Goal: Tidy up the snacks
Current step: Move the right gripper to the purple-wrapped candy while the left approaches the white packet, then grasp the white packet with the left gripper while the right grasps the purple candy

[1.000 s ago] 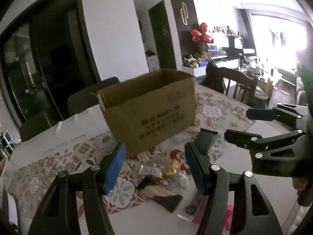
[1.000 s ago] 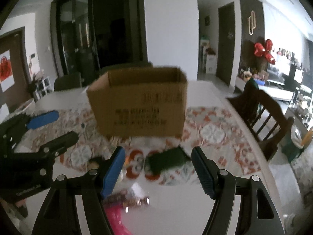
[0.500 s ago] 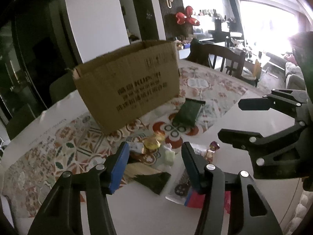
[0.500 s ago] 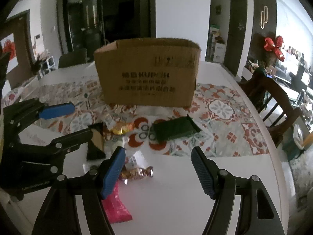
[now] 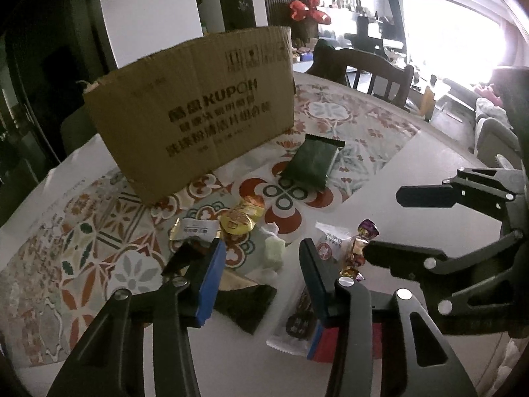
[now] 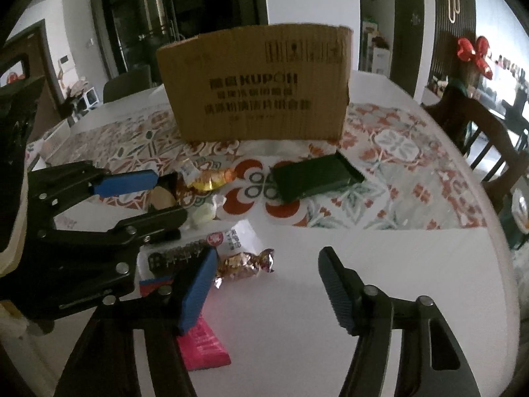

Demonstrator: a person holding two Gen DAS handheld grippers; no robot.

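Cardboard box [image 5: 195,112] stands at the back of the table [image 6: 363,264], snacks scattered before it. Both grippers, left gripper [image 5: 261,278] and right gripper [image 6: 267,281], are narrowing on nothing; crowded wrappers risk a double pick or a slipping foil candy [image 6: 244,263].

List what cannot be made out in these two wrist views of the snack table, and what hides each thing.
- Inside of the cardboard box: both views, hidden by its front wall.
- Pink packet: right wrist view, partly under a gripper finger; print unreadable.
- Black triangular wrapper: left wrist view, partly behind the left gripper, whose closing jaws hold nothing.
- Small print on the white packet: blurred.
- Right gripper: closing, nothing between its jaws.
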